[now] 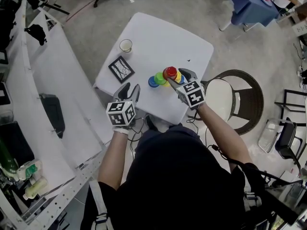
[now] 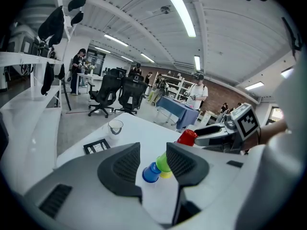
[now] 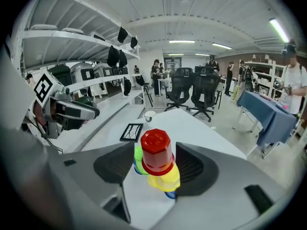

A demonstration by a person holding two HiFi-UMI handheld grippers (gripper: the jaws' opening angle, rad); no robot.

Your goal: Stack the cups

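White table, office floor around it, chair to your right; clear glass and black-framed card at the far left of the top, well apart from the work.

Item: red cup. Upside down, seated on the yellow cup, near the table's front edge. Green cup and blue cup lie just beside the pair, on its left.

Item: right gripper. Jaws stand wide apart with the red cup between them; a gap shows on the left pad, and on the right side you cannot tell contact from nearness. Nothing is clamped.

Item: left gripper. Jaws apart, empty, held off the table's near edge; the blue and green cups lie beyond its tips.

Risks, as judged:
- Pulling your right gripper back crookedly could let a pad catch the red cup and tip it off the yellow one.
- The red cup looks slightly off-centre on the yellow; a knock may topple both toward the front edge.
- Reaching in with your left gripper could scatter the loose green and blue cups.
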